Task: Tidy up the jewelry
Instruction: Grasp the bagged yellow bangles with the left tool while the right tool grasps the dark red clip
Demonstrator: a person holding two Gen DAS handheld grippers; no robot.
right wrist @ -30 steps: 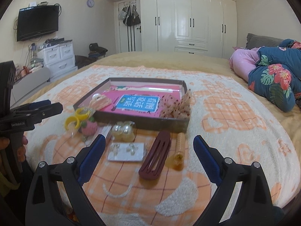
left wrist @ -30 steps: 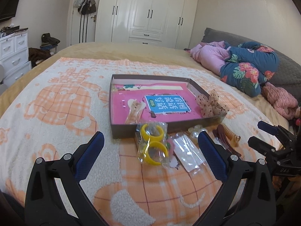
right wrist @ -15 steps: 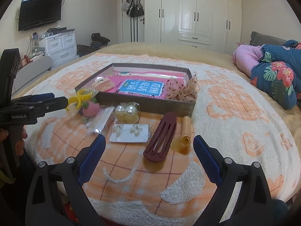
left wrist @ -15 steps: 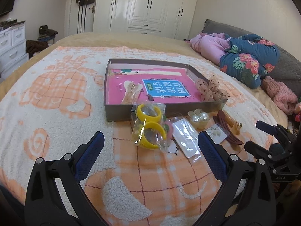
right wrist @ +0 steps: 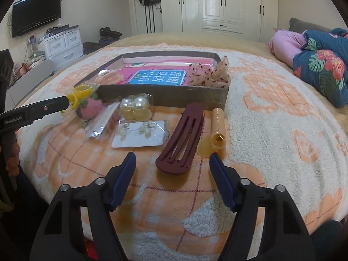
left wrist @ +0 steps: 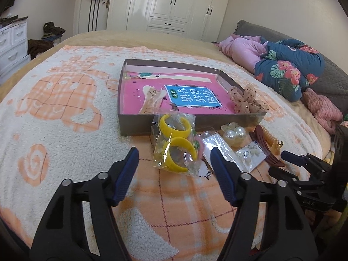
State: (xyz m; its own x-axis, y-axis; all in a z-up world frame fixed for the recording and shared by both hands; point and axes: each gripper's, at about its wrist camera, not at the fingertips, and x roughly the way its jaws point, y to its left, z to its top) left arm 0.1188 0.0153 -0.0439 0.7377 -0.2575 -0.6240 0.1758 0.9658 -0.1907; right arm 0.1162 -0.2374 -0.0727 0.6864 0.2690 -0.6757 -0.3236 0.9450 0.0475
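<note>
Both my tongs have dropped closer; left gripper (left wrist: 174, 163) gapes over the crinkly clear bag of yellow plastic rings (left wrist: 175, 146); right gripper (right wrist: 173, 165) gapes before the flat maroon hair clip (right wrist: 181, 138); slippery film may squirt free.

1. The left wrist view looks from the near left, low over the bed (left wrist: 65, 113), facing the far wardrobe (left wrist: 174, 4).
2. The right wrist view looks from the near right, equally close.
3. Both share the shallow box (left wrist: 134, 121) (right wrist: 174, 97) and the jewelry in front of it.
</note>
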